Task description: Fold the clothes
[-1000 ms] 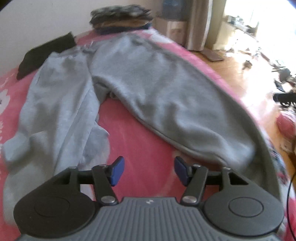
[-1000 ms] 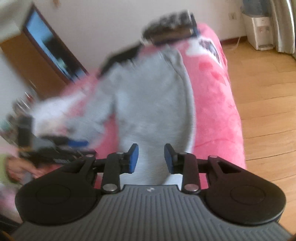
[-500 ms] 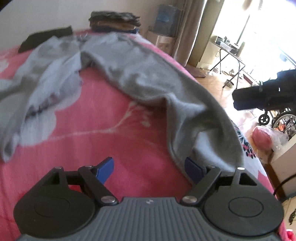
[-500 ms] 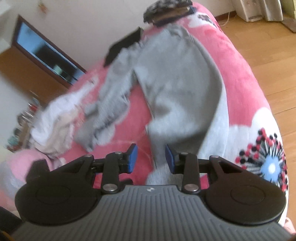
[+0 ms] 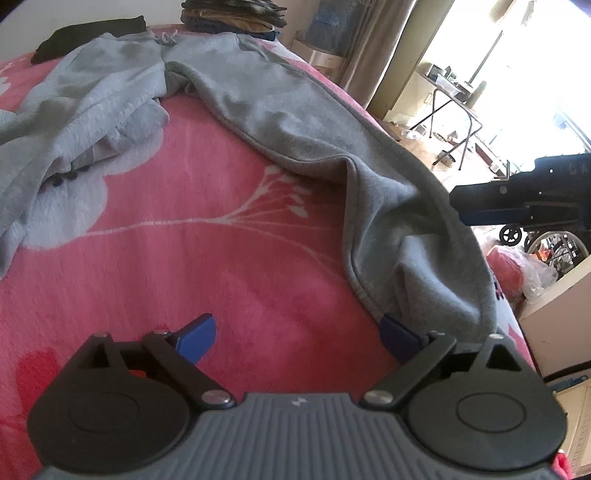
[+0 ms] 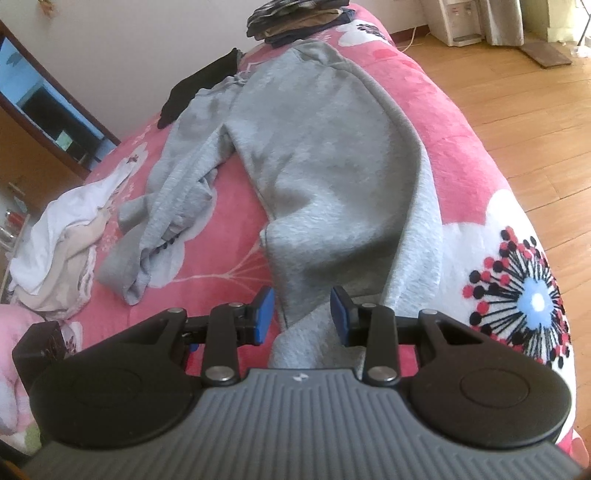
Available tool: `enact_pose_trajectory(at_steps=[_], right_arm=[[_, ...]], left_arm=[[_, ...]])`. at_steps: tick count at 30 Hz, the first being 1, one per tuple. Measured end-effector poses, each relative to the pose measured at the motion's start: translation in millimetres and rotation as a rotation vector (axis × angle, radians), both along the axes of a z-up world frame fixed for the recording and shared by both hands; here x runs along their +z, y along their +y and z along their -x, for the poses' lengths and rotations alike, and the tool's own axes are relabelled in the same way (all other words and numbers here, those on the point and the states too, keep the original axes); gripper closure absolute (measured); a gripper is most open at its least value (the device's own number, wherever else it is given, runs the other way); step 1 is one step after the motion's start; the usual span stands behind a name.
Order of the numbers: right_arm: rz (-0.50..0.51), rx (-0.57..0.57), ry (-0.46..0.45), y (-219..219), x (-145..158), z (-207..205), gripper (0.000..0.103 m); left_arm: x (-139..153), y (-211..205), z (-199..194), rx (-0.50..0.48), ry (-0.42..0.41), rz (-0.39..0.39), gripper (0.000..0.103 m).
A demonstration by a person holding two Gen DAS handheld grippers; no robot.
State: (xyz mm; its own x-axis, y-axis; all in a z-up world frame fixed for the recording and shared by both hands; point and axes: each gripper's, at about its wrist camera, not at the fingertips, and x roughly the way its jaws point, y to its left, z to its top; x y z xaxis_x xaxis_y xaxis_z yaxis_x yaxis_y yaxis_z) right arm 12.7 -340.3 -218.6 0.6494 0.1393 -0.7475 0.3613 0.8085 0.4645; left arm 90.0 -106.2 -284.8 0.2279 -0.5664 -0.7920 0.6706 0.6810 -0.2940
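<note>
The grey fleece sweatpants [image 6: 325, 155] lie spread on the bed w/ the pink flowered blanket [image 5: 184, 266], waistband far, one leg crumpled, the other leg stretched toward the near edge. The left gripper [image 5: 299, 332] is opening, jaws wide apart; only blanket is between them, and the right blue pad [image 5: 397, 332] is just beside the leg hem. The right gripper [image 6: 301, 315] is part spread, w/ the hem cloth between the pads; I cannot tell if they press it. No containers visible. A stack of folded dark clothes [image 6: 295, 14] sits at the far end, and a white crumpled garment [image 6: 62, 229] lies at the left.
</note>
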Motion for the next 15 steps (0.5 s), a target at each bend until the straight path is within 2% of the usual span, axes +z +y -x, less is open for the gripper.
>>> enact_pose_trajectory(at_steps=[5, 10, 12, 15], right_arm=[[0.005, -0.036, 0.003, -1, 0, 7, 0.064], [0.04, -0.062, 0.004, -2, 1, 16, 0.063], [0.024, -0.08, 0.005, -6, -1, 20, 0.062], [-0.057, -0.122, -0.017, -13, -5, 26, 0.062]], left_arm=[[1, 1, 2, -0.004, -0.001, 0.023, 0.003], [4, -4, 13, -0.052, -0.034, 0.025, 0.001], [3, -6, 16, -0.064, -0.036, 0.02, 0.001], [1, -7, 16, -0.067, -0.008, 0.015, 0.001]])
